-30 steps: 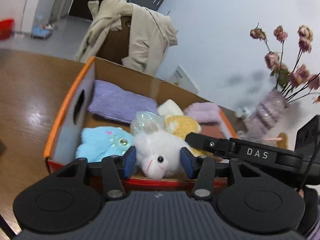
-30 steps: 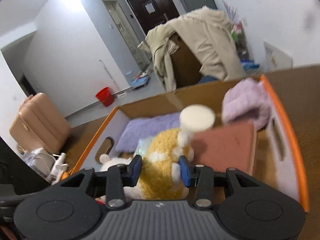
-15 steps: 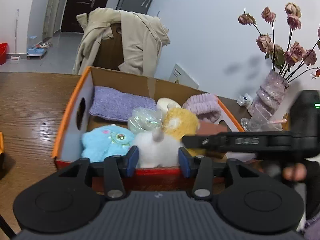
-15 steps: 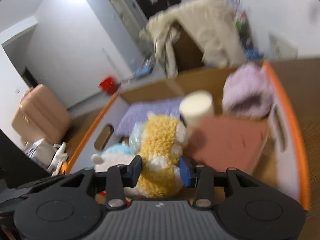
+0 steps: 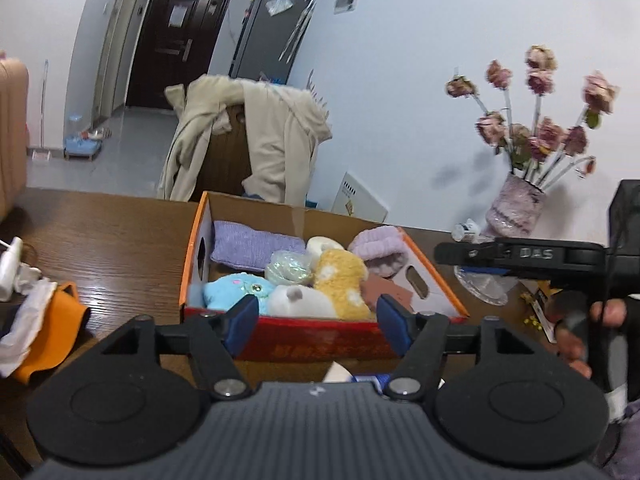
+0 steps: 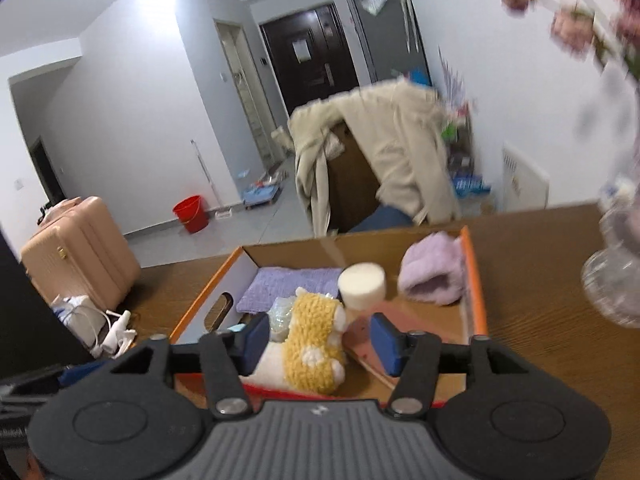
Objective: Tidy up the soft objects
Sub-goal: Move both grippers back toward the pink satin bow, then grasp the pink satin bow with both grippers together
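Both grippers (image 5: 318, 326) (image 6: 320, 338) apparently wide, empty.

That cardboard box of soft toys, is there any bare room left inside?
Little. The only bare floor in the orange-rimmed cardboard box lies along its right wall, below the fluffy lilac cloth and past the flat pink pad. The left and near side are crowded: yellow plush toy, white plush, blue plush.

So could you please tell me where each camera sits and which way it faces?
Left wrist: on the left tool, facing the cardboard box from its red front; the person's right hand shows.
Right wrist: on the right tool, looking into the box from its near right corner.
Shared: box, yellow plush, coat-draped chair.
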`<state>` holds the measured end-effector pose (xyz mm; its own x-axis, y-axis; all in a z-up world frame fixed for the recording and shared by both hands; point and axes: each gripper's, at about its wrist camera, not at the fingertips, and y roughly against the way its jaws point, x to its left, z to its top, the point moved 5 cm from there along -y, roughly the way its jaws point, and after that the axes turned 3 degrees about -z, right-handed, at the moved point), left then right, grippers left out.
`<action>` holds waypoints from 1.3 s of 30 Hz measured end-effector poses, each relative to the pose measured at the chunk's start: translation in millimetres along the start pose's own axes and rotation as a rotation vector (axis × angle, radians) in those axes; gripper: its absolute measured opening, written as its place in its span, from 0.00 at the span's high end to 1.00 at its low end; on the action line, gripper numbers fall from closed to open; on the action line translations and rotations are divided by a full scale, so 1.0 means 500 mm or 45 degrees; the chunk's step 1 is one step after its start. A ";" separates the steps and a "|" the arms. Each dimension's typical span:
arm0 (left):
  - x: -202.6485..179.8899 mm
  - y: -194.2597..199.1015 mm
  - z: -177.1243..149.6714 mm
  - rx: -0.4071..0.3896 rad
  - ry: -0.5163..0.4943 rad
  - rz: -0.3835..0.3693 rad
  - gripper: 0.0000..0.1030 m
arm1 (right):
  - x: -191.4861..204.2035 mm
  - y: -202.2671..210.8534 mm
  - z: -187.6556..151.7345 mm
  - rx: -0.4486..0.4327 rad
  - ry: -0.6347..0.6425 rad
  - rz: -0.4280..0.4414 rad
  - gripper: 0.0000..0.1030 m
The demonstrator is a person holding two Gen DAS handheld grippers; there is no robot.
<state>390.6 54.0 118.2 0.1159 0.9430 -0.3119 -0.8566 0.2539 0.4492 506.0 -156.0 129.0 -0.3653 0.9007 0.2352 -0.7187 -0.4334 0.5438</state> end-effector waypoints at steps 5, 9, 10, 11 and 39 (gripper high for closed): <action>-0.050 0.101 -0.082 -0.076 -0.067 0.015 0.22 | 0.034 0.159 -0.081 -0.132 0.112 -0.044 0.33; -0.081 0.193 -0.175 -0.137 -0.080 -0.021 0.14 | 0.072 0.266 -0.193 -0.243 0.158 -0.006 0.24; -0.085 0.212 -0.197 -0.147 -0.072 -0.028 0.13 | 0.082 0.283 -0.224 -0.259 0.172 -0.013 0.23; -0.088 0.228 -0.219 -0.153 -0.066 -0.033 0.11 | 0.090 0.299 -0.252 -0.272 0.179 -0.025 0.23; -0.132 0.100 -0.245 -0.010 -0.108 -0.041 0.17 | -0.003 0.286 -0.376 -0.207 0.043 -0.074 0.25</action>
<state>278.4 -21.8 58.5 0.1852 0.9493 -0.2540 -0.8555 0.2829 0.4336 292.5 -225.0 54.8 -0.3382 0.9240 0.1786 -0.8243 -0.3824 0.4174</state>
